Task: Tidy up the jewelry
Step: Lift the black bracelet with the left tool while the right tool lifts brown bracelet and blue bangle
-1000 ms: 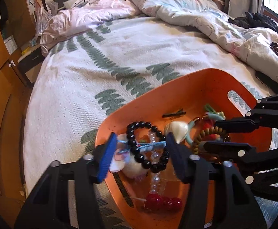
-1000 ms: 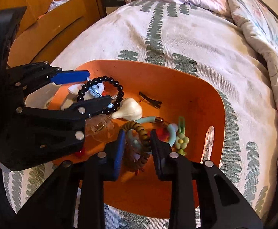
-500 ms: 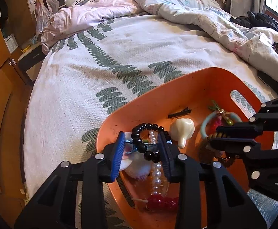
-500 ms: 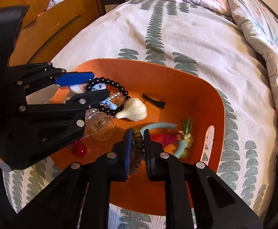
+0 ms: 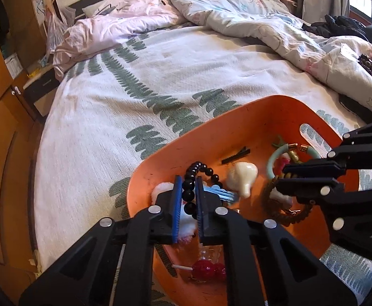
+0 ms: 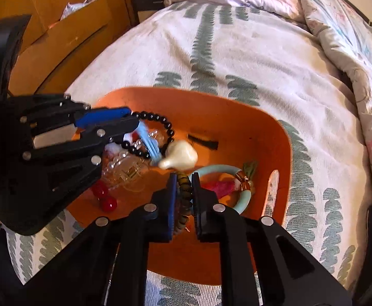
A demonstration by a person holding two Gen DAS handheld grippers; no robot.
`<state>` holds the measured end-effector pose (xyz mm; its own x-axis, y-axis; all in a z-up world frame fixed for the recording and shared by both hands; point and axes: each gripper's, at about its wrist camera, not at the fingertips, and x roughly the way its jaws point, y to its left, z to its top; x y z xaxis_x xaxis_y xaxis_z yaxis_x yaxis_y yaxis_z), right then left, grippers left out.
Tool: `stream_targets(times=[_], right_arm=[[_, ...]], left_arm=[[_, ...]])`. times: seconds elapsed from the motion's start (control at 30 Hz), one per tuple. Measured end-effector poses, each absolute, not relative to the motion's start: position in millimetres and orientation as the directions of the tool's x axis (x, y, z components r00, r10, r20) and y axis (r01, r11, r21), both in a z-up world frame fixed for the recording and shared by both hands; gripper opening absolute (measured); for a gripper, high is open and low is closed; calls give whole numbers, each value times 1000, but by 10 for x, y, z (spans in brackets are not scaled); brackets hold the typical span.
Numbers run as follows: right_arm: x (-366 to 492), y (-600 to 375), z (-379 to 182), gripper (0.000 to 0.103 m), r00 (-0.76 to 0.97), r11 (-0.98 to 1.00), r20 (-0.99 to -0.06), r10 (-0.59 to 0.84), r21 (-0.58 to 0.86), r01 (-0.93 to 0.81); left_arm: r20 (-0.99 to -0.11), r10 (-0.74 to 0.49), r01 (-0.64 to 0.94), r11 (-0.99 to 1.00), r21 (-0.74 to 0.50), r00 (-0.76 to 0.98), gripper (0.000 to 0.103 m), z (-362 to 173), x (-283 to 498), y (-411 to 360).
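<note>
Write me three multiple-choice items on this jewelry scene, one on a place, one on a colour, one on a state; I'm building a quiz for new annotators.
1. Where does the cream shell-shaped piece lie?
A. on the bedspread
B. inside the orange basket
C. on the wooden cabinet

2. What colour are the beads of the bracelet in the left gripper?
A. black
B. white
C. green

3. How does the right gripper stand?
A. wide open above the bed
B. shut on nothing
C. shut on the brown beaded bracelet

Key: 1 B, the piece rests on the basket floor beside the black hair clip. 2 A, glossy black beads sit between the jaws. 3 C, the brown beads are pinched between its jaws.
</note>
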<state>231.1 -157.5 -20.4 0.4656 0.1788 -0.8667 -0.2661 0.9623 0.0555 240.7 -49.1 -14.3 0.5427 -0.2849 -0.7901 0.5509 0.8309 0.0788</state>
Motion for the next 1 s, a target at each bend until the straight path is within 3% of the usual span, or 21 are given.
stream_targets(times=[1.0], right_arm=[[2187,-1814,354,12,558,962,-792,249,134,-240]], left_arm=[[-683,-342,531,843,80,645,10,465,2257,-416]])
